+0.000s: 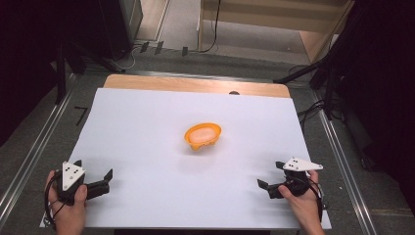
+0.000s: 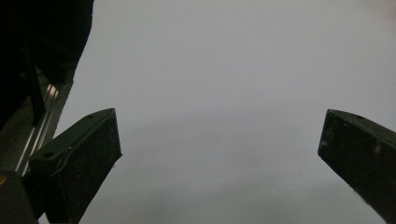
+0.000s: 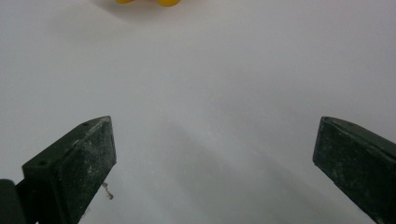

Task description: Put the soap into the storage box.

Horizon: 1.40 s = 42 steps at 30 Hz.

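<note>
Right gripper [image 3: 212,154]: jaws spread wide over bare white table [image 3: 224,84]; yellow object's [image 3: 149,2] lower edge well beyond the fingertips.

A table [image 1: 147,122] lies ahead of the person, reaching from the near edge to the far side of the high view. A bowl [image 1: 202,135] sits on the table near its middle, slightly toward the far side. The left gripper [image 1: 93,172] rests at the near left corner of the table, held in the left hand [image 1: 68,200], jaws spread apart and pointing right and away. The right gripper [image 1: 270,177] rests at the near right corner, held in the right hand [image 1: 302,198], jaws spread apart and pointing left toward the middle. The bowl lies between the two grippers and farther away, well apart from both. In the right gripper view, the bowl's base [image 3: 147,2] sits at the far edge, beyond the jaws.
</note>
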Each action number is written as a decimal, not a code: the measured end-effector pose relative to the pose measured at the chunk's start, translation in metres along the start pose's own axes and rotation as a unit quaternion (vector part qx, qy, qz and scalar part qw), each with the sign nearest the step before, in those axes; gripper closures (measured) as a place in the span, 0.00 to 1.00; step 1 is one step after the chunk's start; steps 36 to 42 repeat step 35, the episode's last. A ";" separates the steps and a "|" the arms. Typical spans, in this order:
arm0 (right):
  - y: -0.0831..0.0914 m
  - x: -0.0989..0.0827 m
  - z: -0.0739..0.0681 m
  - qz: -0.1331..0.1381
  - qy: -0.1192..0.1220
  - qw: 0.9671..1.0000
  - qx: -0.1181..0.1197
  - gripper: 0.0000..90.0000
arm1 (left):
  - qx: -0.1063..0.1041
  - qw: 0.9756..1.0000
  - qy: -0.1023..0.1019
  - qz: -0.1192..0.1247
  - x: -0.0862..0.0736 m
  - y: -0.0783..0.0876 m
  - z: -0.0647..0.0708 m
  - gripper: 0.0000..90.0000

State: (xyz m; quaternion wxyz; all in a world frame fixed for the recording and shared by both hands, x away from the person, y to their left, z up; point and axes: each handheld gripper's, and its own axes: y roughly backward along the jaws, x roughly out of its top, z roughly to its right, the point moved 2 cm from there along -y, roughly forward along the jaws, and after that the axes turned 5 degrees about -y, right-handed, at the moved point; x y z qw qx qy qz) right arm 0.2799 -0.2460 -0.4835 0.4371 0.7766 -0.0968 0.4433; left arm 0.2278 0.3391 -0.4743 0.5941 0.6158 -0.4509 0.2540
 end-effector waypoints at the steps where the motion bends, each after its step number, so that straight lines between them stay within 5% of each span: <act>1: 0.002 -0.002 0.001 0.003 -0.003 1.000 -0.002 0.00 | 0.000 1.000 0.000 0.000 0.000 0.000 0.000 0.00; 12: 0.025 -0.027 0.012 0.022 -0.015 0.999 -0.024 0.00 | 0.000 1.000 0.000 0.001 0.000 0.000 0.000 0.00; 26: 0.056 -0.048 0.031 0.082 -0.038 0.994 -0.068 0.00 | -0.002 1.000 0.004 0.003 0.000 0.000 -0.001 0.00; 31: 0.058 -0.050 0.037 0.097 -0.065 0.991 -0.062 0.00 | -0.004 1.000 0.001 -0.004 0.000 -0.001 -0.001 0.00; 42: 0.057 -0.050 0.036 0.096 -0.063 0.991 -0.065 0.00 | -0.006 1.000 0.000 -0.013 0.001 -0.003 0.000 0.00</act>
